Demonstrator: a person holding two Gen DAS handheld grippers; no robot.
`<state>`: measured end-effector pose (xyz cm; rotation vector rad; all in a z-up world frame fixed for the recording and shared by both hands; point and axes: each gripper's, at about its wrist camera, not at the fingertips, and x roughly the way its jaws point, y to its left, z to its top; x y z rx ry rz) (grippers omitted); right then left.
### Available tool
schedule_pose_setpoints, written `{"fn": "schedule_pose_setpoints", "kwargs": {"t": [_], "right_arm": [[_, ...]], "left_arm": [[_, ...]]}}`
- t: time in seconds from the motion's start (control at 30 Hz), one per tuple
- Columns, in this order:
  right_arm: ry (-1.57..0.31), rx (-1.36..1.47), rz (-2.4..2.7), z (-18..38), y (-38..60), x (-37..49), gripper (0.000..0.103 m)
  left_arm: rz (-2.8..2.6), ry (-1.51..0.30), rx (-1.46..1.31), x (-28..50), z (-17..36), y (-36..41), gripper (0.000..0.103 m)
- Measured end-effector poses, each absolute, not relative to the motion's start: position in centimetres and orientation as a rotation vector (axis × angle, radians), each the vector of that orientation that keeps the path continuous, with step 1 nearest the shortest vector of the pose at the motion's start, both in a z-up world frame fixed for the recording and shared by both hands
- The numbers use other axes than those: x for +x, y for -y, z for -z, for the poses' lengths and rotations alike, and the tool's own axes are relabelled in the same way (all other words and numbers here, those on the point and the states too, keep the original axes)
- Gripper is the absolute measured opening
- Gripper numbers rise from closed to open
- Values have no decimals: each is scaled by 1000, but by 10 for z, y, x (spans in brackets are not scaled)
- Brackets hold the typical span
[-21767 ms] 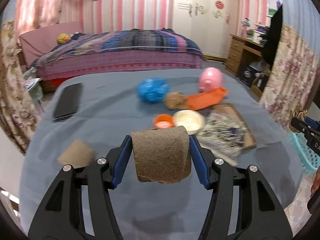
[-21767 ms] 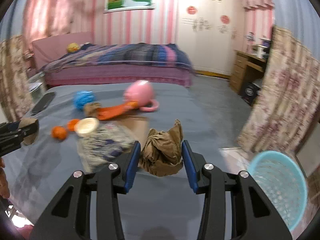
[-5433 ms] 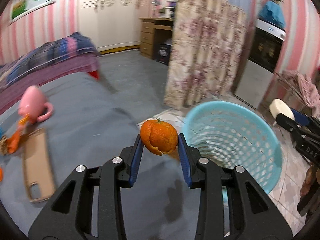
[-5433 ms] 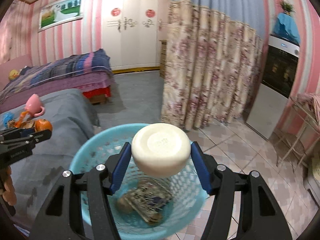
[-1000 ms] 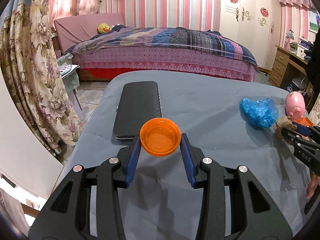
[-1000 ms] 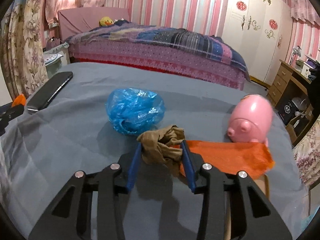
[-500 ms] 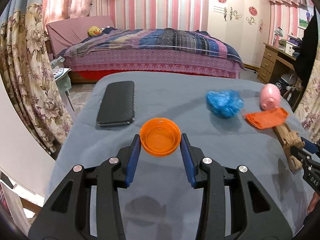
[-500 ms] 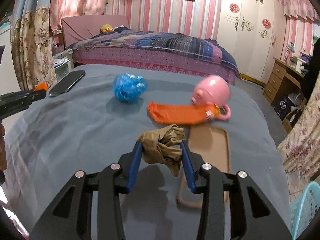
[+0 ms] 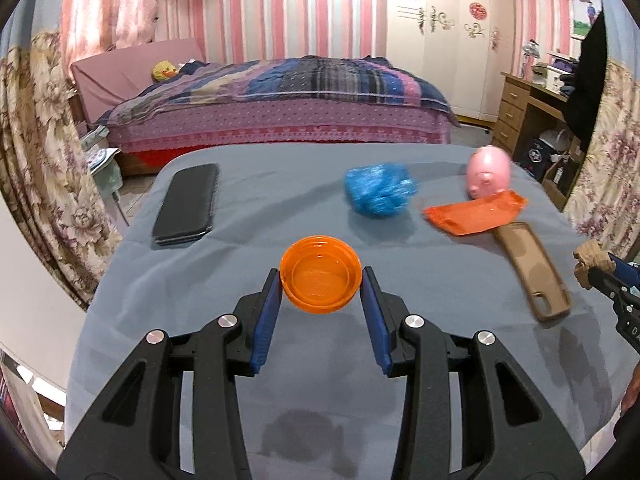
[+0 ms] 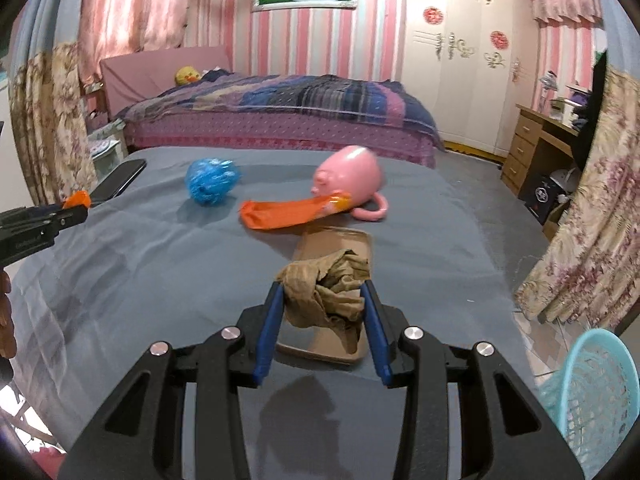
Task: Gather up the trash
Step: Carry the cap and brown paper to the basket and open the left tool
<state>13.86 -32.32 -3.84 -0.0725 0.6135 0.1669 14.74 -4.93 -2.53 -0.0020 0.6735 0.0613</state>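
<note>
My left gripper (image 9: 320, 280) is shut on an orange plastic lid (image 9: 320, 274) and holds it above the grey table (image 9: 240, 280). My right gripper (image 10: 323, 292) is shut on a crumpled brown paper wad (image 10: 326, 292), held above the table; the wad also shows in the left wrist view (image 9: 592, 262). A crumpled blue bag (image 9: 378, 194) and an orange wrapper (image 9: 474, 214) lie on the table further back. A light blue mesh trash basket (image 10: 592, 396) stands on the floor at lower right of the right wrist view.
A black case (image 9: 186, 204) lies at the table's left. A pink pig mug (image 9: 488, 170) sits behind the orange wrapper. A brown phone case (image 9: 534, 270) lies near the right edge. A bed (image 9: 280, 108) and floral curtains (image 10: 592, 232) stand beyond.
Both grippers have drawn back from the table's objects toward the near and right side, each holding its item. The basket has come into the right wrist view.
</note>
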Motion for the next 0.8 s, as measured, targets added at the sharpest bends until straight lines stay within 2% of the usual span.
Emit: {"fn": "schedule_pose_setpoints", "kwargs": {"t": [0.8], "right_arm": [[-548,41,286,22,573,42,40]], "left_arm": [[316,-668,65,142,25,288,39]]}}
